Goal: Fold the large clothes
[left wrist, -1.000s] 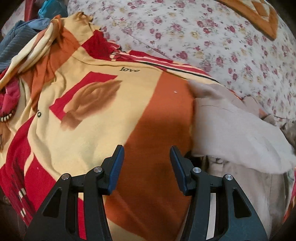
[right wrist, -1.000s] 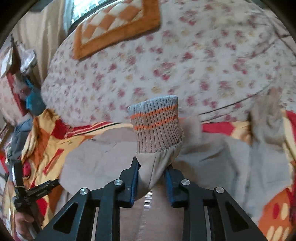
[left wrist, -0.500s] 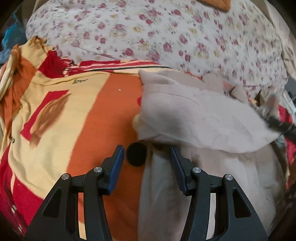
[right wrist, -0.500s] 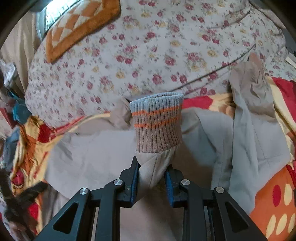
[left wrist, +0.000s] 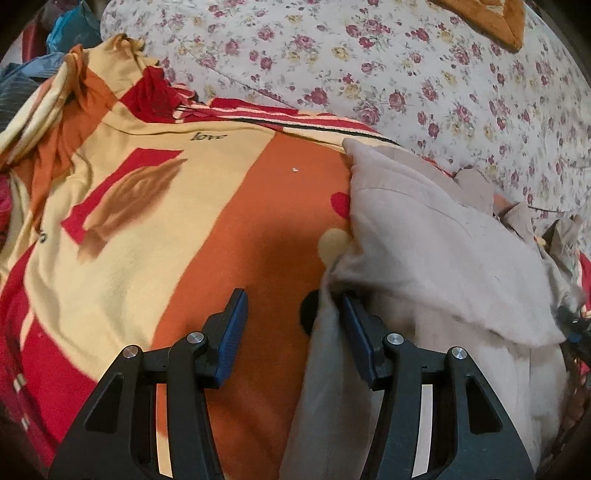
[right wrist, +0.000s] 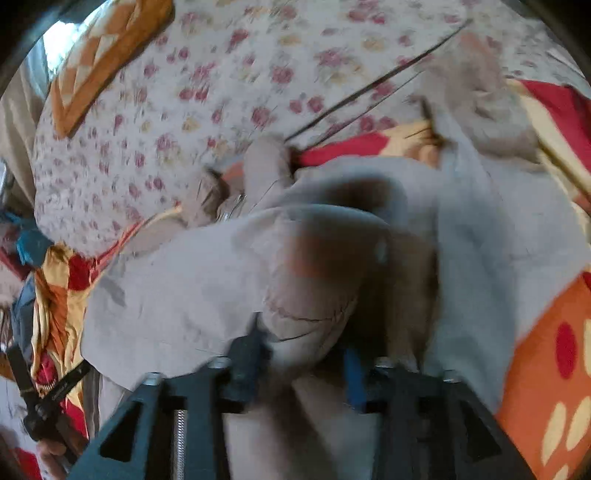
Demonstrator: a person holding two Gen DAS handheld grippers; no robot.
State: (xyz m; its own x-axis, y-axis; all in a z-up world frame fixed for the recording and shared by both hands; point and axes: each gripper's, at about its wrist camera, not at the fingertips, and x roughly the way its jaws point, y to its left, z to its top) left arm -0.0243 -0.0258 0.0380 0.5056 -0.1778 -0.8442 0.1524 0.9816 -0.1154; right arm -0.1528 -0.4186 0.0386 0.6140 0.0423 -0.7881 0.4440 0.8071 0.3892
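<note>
Beige cloth of a large jacket (left wrist: 436, 258) lies spread on a blanket (left wrist: 166, 229) with orange, yellow and red patches, and this blanket covers a bed. Seen from the left wrist, the left gripper (left wrist: 291, 325) points down at the blanket, and its 2 fingers (left wrist: 231, 332) with blue pads stand apart. The orange part of the blanket is under the left finger, while the edge of the jacket lies over the tip of the right finger, so a fold of beige cloth is between the fingers on that side; the pads do not press on it. Beyond this gripper and to its right the jacket goes on as a wide flat fold. Further ahead is a sheet (left wrist: 388, 66) with small red flowers, and at the far right top corner an orange quilt (left wrist: 495, 18) shows. The word "love" is printed on the blanket ahead and left of the gripper. Seen from the right wrist, the picture is blurred. The right gripper (right wrist: 303, 354) is low over the jacket (right wrist: 192, 288), and its jaws are opening; a rounded bunch of the beige sleeve (right wrist: 306, 295) sits between them and rises just ahead of them. I cannot tell if the pads touch it. At the far left of this view the left gripper (right wrist: 40, 391) is visible, held by a hand (right wrist: 51, 448).
</note>
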